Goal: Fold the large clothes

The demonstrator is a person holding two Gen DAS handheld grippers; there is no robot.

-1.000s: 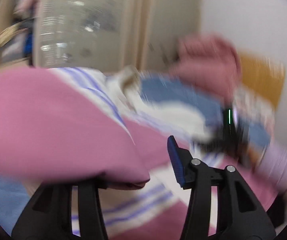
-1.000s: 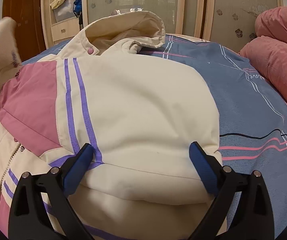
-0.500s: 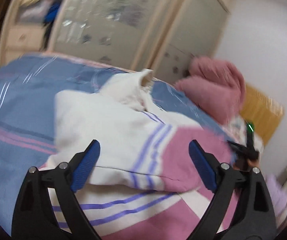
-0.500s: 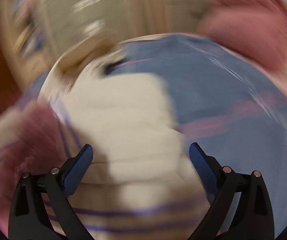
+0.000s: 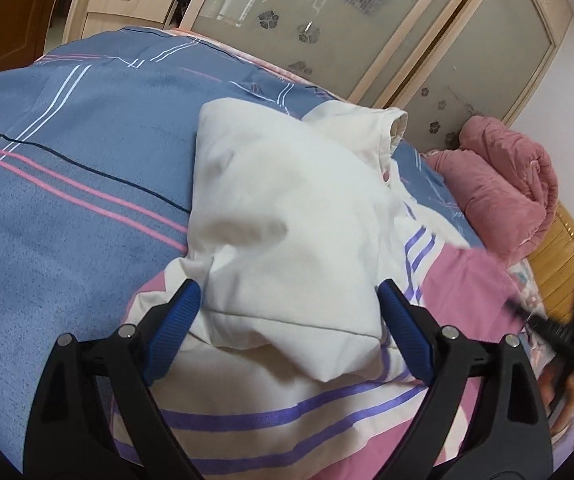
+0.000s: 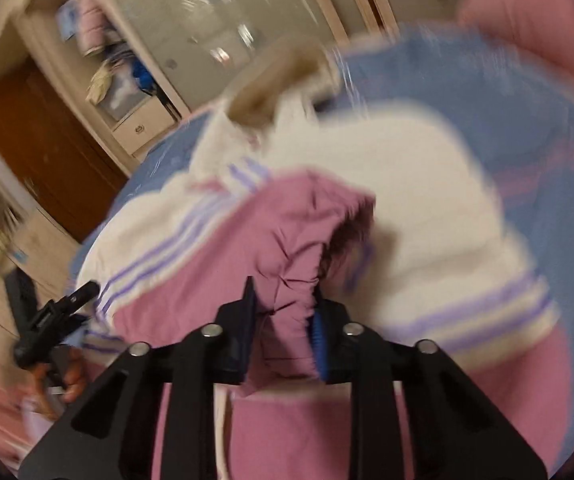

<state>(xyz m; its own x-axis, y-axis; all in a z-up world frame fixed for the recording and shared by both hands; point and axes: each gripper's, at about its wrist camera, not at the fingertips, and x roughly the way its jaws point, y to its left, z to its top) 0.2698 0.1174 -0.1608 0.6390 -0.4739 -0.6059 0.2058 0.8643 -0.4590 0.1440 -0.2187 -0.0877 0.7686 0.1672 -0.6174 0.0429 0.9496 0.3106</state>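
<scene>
Blue striped bedspread (image 5: pixel 67 184); puffy soft jacket (image 5: pixel 287 216) at 12 o'clock; left gripper (image 5: pixel 287 320) spread wide, empty; right gripper (image 6: pixel 283 332) closing on its pink sleeve (image 6: pixel 287 248); probably grab seams.

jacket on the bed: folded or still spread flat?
Partly folded. The jacket has a white panel doubled over its striped body; the right gripper is closing on a raised pink fold.

jacket (image 5: pixel 287 216): cream, pink panels, purple stripes | folded on the bed, sleeve lying between your left claw's open fingers | pink fold pinched in your right claw (image 6: pixel 283 332)
</scene>
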